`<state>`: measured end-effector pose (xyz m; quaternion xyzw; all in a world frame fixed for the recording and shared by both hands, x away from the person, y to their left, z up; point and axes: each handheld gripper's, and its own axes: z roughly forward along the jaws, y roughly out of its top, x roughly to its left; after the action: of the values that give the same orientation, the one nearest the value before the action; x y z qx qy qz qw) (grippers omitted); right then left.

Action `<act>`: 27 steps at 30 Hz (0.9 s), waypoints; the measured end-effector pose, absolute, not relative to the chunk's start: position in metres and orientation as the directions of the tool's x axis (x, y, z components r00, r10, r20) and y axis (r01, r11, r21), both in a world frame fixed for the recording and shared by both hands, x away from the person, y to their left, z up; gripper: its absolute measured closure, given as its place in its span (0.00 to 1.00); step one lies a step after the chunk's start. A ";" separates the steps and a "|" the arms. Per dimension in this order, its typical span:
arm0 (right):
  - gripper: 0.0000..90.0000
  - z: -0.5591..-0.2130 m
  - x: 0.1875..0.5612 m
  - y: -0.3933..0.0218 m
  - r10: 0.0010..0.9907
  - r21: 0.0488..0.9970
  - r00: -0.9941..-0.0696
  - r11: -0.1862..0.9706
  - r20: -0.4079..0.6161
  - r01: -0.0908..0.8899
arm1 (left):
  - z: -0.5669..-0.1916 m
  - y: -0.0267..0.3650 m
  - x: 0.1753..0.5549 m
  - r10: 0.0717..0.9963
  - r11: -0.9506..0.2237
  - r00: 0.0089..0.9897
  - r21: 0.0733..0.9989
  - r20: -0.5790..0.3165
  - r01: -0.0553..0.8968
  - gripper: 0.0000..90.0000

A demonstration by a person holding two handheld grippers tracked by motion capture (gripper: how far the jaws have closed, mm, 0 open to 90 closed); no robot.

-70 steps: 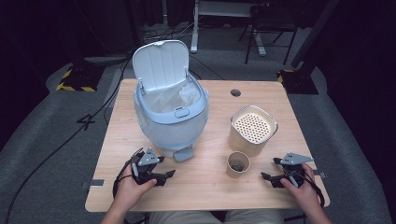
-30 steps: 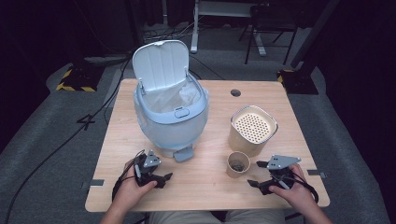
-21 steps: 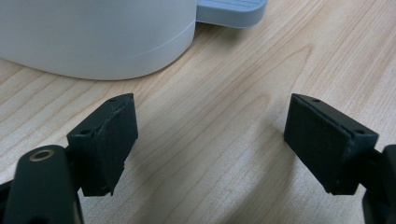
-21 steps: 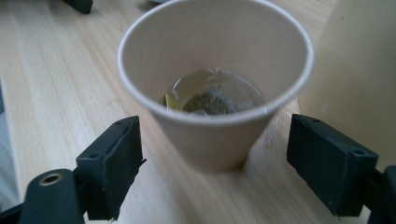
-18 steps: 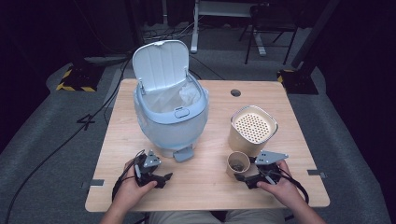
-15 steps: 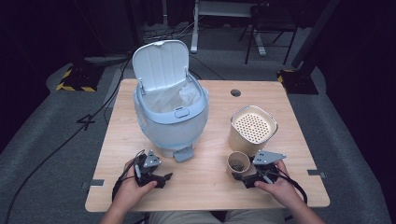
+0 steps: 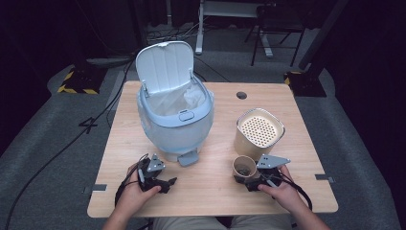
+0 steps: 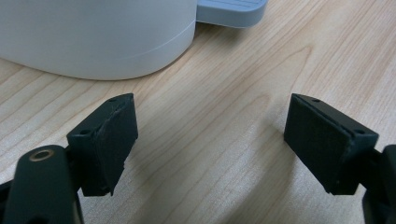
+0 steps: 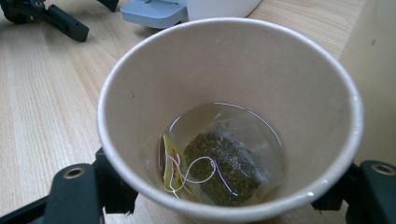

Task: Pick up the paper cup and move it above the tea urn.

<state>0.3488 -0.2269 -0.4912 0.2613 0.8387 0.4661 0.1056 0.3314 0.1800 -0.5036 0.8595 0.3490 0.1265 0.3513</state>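
Paper cup [image 9: 229, 126] just beside the strainer canister [image 7: 259, 132], right claw [image 7: 253, 181] closing on its wall, holding liquid and teabag [image 9: 224, 170]: overtight squeeze risks buckling and spilling; left claw [image 8: 210, 144] open, empty.

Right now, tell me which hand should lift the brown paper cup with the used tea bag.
Right. The right gripper has just been closing, its jaws around the brown paper cup. The left gripper rests open by the pale blue lidded bin, apart from the cup.
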 end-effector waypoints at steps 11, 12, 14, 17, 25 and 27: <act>0.32 -0.458 0.347 -0.235 0.463 0.854 -0.886 0.446 0.036 0.268 | -0.504 0.180 0.333 0.683 -0.514 0.730 0.692 -0.027 0.507 0.19; 0.32 -0.454 0.347 -0.236 0.457 0.850 -0.889 0.458 0.027 0.262 | -0.504 0.180 0.333 0.683 -0.513 0.730 0.692 -0.028 0.507 0.19; 0.32 -0.446 0.348 -0.238 0.443 0.848 -0.896 0.467 0.020 0.250 | -0.504 0.180 0.333 0.683 -0.514 0.730 0.692 -0.027 0.507 0.19; 0.32 -0.433 0.349 -0.243 0.430 0.849 -0.902 0.468 0.024 0.245 | -0.504 0.180 0.333 0.683 -0.514 0.730 0.692 -0.027 0.507 0.19; 0.32 -0.397 0.355 -0.255 0.420 0.859 -0.908 0.460 0.010 0.223 | -0.504 0.180 0.332 0.685 -0.514 0.728 0.692 -0.024 0.507 0.19; 0.32 -0.385 0.358 -0.259 0.425 0.864 -0.905 0.455 0.003 0.217 | -0.504 0.180 0.332 0.685 -0.515 0.728 0.691 -0.024 0.507 0.19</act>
<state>0.3578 -0.2585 -0.3852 0.1898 0.8461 0.4864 0.1071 0.3325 0.1796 -0.5036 0.8610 0.3461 0.1270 0.3505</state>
